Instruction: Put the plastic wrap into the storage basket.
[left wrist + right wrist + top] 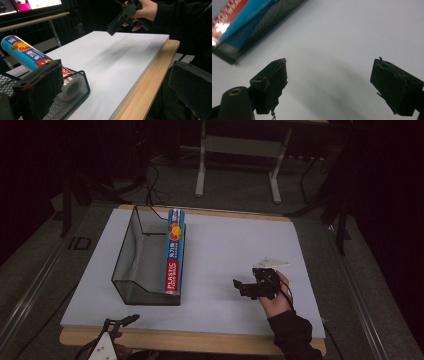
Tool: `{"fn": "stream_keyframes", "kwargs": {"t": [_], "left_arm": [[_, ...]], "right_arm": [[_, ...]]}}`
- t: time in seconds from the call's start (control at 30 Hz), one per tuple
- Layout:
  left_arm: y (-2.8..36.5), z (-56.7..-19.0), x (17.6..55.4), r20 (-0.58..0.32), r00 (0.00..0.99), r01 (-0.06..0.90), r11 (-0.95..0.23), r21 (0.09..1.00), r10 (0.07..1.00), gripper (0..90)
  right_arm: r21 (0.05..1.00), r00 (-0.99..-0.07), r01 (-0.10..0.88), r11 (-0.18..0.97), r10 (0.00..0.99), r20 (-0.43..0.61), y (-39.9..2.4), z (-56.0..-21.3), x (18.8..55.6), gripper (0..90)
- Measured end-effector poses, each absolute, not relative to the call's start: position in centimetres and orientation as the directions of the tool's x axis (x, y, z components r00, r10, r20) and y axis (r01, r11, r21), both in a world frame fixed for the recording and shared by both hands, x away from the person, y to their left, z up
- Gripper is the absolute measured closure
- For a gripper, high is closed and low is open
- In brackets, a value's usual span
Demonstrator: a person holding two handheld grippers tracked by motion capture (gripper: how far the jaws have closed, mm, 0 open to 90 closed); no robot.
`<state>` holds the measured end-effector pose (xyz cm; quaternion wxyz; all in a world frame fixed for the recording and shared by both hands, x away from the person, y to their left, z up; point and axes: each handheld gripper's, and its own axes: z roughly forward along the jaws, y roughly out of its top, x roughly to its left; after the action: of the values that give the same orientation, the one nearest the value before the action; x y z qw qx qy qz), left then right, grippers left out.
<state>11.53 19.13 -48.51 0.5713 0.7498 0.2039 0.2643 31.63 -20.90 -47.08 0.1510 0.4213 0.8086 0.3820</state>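
The right gripper is hovering with jaws wide and empty, pointing left toward the plastic-wrap box, which is leaning along the mesh basket's right wall, probably for grasping.

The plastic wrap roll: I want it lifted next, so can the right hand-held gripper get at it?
Probably yes: the right hand-held gripper is open, with bare table between it and the roll on the basket's rim.
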Motion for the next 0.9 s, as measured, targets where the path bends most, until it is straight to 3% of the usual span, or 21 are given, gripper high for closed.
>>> {"fn": "stream_keyframes", "kwargs": {"t": [0.43,0.9], "left_arm": [[19.0,-48.6,11.5,0.165,0.781,0.005,-0.270,0.963,0.603,0.2],[18.9,-48.6,11.5,0.162,0.786,0.011,-0.275,0.961,0.597,0.2]], "right_arm": [[0.751,-0.590,0.552,0.362,0.806,0.044,-23.0,-48.9,29.3,14.0],[0.751,-0.569,0.558,0.353,0.822,0.037,-24.3,-50.7,29.5,14.0]]}}
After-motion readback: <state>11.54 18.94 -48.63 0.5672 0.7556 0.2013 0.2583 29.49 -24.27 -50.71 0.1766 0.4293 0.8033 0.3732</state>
